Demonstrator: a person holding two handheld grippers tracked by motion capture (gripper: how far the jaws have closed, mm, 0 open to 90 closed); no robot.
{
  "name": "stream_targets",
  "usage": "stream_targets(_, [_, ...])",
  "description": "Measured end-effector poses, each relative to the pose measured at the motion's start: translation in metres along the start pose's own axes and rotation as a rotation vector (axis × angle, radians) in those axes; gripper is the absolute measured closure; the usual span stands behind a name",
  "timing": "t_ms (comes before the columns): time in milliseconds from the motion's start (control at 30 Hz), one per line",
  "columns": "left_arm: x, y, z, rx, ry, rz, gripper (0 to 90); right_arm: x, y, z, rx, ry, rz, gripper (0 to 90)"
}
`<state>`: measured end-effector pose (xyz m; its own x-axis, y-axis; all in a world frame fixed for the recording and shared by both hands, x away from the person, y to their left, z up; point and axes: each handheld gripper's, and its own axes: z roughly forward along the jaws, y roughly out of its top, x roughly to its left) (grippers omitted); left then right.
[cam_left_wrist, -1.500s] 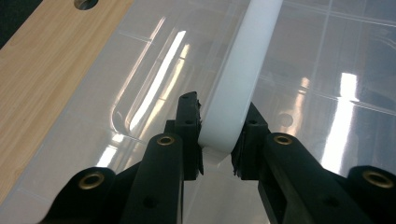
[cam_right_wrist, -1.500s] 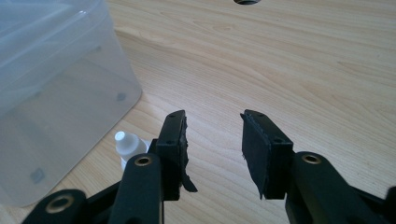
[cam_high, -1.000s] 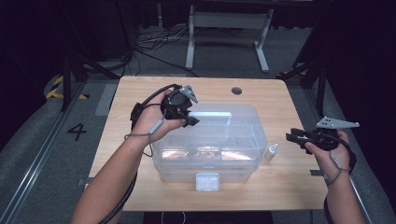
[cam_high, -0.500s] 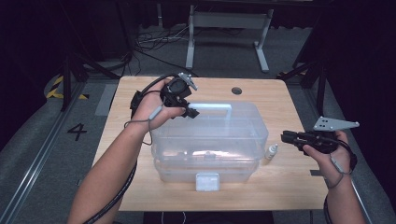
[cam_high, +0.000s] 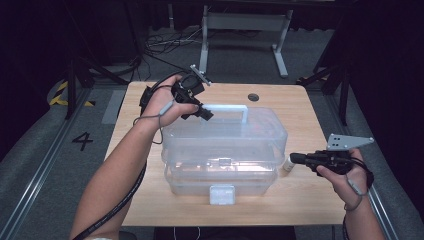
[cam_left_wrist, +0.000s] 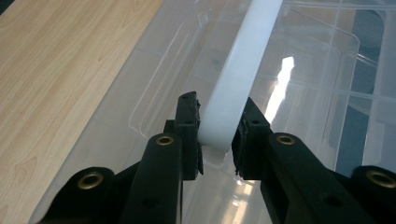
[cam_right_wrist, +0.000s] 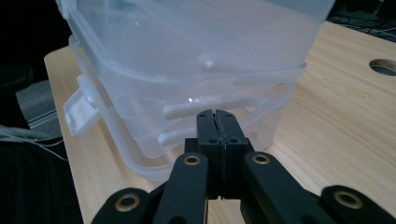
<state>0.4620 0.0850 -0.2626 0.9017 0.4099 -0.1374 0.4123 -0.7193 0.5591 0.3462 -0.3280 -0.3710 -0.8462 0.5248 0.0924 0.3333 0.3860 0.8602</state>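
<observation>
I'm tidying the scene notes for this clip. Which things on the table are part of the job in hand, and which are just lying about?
In use:
- clear plastic box
- its white handle, clamped by the left gripper
- right gripper, jaws shut, empty, beside the box

Lying about:
- small white bottle by the box's right end
- round hole in the table

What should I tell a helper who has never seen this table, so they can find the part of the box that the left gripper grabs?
On the wooden table stands a clear plastic box. On its lid sits a white handle, raised like a low arch, with the left gripper shut on its left end. It is the one solid white bar on a see-through top.
</observation>
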Motion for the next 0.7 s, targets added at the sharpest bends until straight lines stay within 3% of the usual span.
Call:
stream_targets(200, [0.005, 0.005, -0.002, 0.005, -0.005, -0.011, 74.4, 0.010, 0.002, 0.012, 0.004, 0.042, -0.026, 90.0])
stream_targets(400, [0.006, 0.007, -0.003, 0.012, 0.000, -0.012, 73.8, 0.017, 0.005, 0.020, -0.026, 0.073, -0.038, 90.0])
stream_targets(500, [0.006, 0.007, -0.004, 0.002, 0.006, -0.015, 73.7, 0.019, 0.006, 0.021, -0.064, 0.054, -0.030, 90.0])
stream_targets(700, [0.006, 0.008, -0.004, 0.010, 0.008, -0.009, 73.7, 0.019, 0.006, 0.020, -0.070, 0.053, -0.024, 90.0])
